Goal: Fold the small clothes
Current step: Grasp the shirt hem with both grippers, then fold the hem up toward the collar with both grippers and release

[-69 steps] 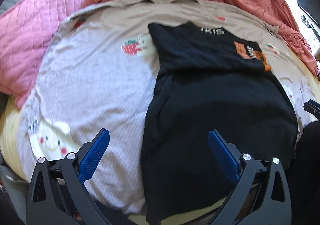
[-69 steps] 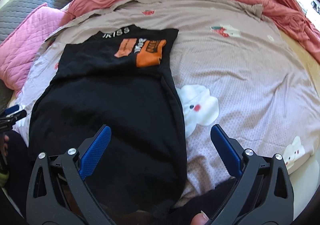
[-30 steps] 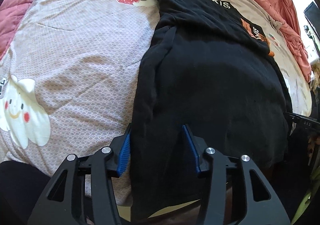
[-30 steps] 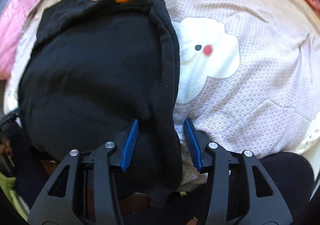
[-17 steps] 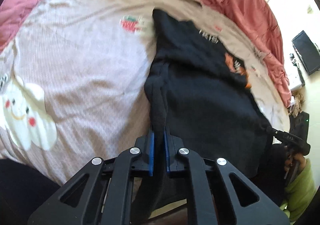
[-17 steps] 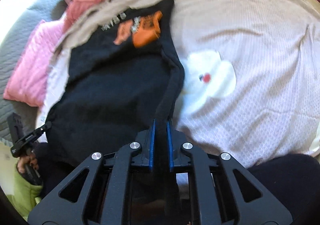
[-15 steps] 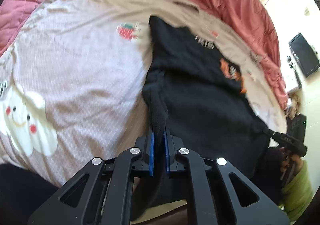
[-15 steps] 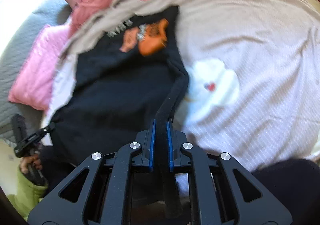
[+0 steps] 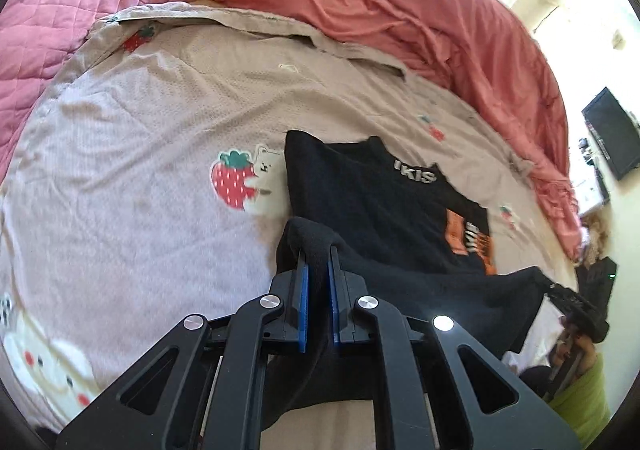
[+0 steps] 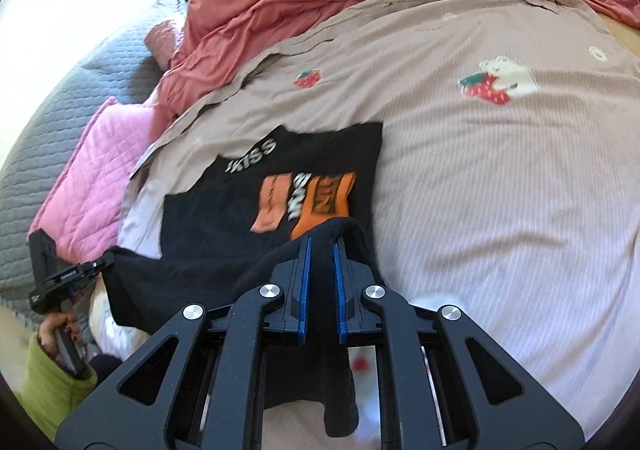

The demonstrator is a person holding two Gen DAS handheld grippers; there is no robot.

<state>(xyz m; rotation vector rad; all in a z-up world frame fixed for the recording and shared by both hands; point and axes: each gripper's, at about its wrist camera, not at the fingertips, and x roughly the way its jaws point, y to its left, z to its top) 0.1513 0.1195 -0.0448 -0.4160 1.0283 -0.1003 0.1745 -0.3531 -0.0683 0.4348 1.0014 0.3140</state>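
A black garment (image 9: 376, 206) with orange and white print lies on the bed sheet (image 9: 132, 138); it also shows in the right wrist view (image 10: 224, 206). My left gripper (image 9: 317, 254) is shut on the garment's near left edge and holds it lifted above the sheet. My right gripper (image 10: 320, 246) is shut on the near right edge, lifted too. The near part of the garment hangs between the two grippers over its far part. The right gripper shows at the right of the left wrist view (image 9: 576, 304), the left gripper at the left of the right wrist view (image 10: 68, 274).
A salmon-red blanket (image 9: 420, 10) is bunched along the far side of the bed. A pink quilted pillow (image 9: 48, 2) lies at the left, with a grey quilt (image 10: 60, 98) beside it. A dark screen (image 9: 612, 134) hangs on the wall at the right.
Both grippers closed on the garment's near edge, then lifted it and carried it toward the garment's far end, so the near half now hangs over the far half.
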